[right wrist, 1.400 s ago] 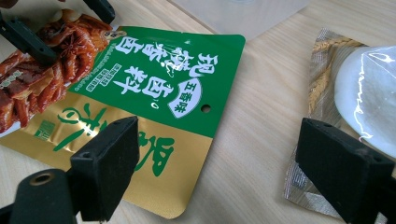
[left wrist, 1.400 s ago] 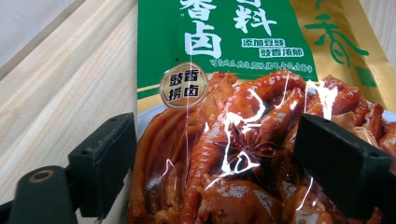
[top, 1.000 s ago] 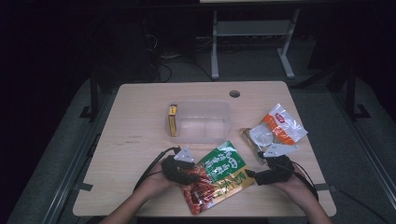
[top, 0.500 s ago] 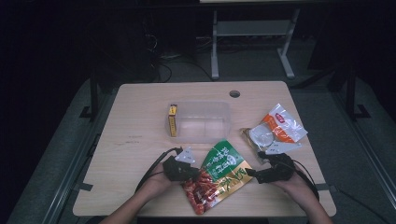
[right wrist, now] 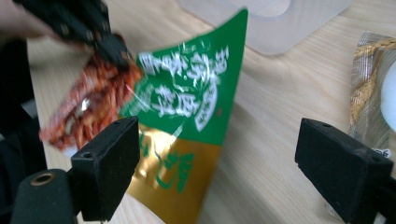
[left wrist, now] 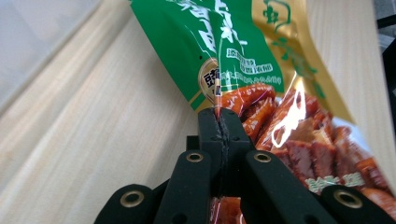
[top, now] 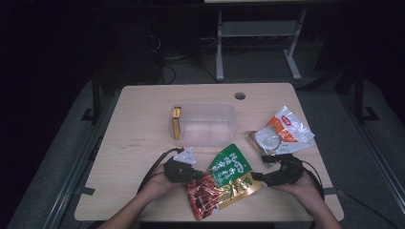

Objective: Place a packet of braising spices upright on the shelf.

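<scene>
Left gripper [left wrist: 218, 116] just clamped on green-and-gold snack pouch [top: 224, 181] edge, pinch confirmed close-up, right gripper [right wrist: 219, 163] spread wide beside pouch, clear plastic container [top: 205, 123] seen whole from above.

Green-gold-red snack pouch [top: 222, 181], glossy, tilted, left edge pinched, near table's front

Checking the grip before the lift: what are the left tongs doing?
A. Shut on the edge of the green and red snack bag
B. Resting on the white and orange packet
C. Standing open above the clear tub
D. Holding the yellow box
A: in the left gripper view the left tongs pinch the edge of the snack bag, jaws together.
</scene>
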The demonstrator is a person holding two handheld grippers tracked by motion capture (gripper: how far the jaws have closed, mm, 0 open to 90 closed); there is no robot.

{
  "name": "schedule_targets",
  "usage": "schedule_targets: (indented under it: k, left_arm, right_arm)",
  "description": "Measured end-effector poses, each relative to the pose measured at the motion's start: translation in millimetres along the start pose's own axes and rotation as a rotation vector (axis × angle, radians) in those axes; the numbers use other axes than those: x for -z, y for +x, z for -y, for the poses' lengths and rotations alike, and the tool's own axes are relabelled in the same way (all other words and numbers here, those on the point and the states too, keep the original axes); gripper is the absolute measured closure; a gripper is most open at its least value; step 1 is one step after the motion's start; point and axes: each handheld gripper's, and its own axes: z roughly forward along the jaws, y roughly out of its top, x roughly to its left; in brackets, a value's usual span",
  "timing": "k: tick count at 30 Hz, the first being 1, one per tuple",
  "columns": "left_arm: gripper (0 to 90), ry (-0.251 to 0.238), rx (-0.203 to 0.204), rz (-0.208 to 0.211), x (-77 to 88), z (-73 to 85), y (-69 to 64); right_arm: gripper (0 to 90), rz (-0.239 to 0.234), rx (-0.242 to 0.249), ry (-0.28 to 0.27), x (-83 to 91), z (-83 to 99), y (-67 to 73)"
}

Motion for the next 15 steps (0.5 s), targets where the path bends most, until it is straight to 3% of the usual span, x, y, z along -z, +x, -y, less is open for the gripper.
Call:
schedule_targets:
  k: [1, 8, 15]
  left_arm:
    - [90.0, -0.015, -0.011, -0.005, 5.6, -0.9, 0.2]
    - [90.0, -0.053, -0.044, -0.034, 28.0, -1.9, 1.8]
    - [90.0, -0.097, -0.067, -0.07, 54.6, 5.4, 5.4]
  right_arm:
    - [13.9, 0.005, 0.019, 0.002, -0.2, 0.2, 0.6]
    - [14.0, -0.016, 0.023, 0.004, -0.1, -4.1, 5.2]
    - [20.1, -0.044, 0.011, -0.041, -1.2, -22.3, 7.1]
